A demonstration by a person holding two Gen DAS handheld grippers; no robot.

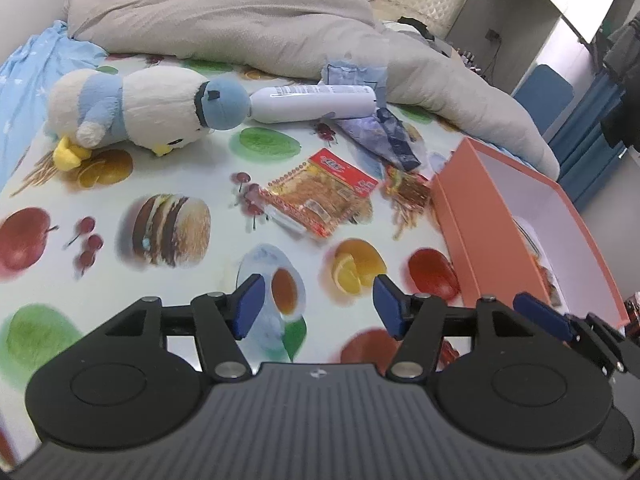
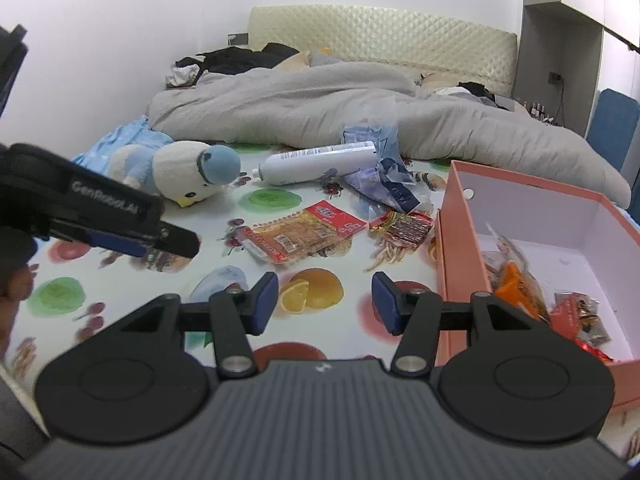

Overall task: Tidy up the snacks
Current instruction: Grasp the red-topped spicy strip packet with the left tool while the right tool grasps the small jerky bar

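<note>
1. Snacks lie scattered on a bed whose sheet (image 1: 192, 280) is printed with fruit and burgers: a red-and-orange snack packet (image 1: 320, 196) at centre, a smaller striped packet (image 2: 404, 228) just right of it.
2. An orange box (image 2: 460, 248) stands at the right edge, open, with several packets (image 2: 516, 280) already inside.
3. The left gripper (image 1: 316, 304) hovers near the centre packet, jaws released, nothing between them.
4. The right gripper (image 2: 324, 300) hangs beside the box, jaws likewise parted and empty.
5. Farther back lie a plush penguin (image 1: 152, 112), a white bottle (image 1: 312, 102), crumpled blue wrappers (image 2: 384, 188) and a grey duvet (image 2: 320, 100).
</note>
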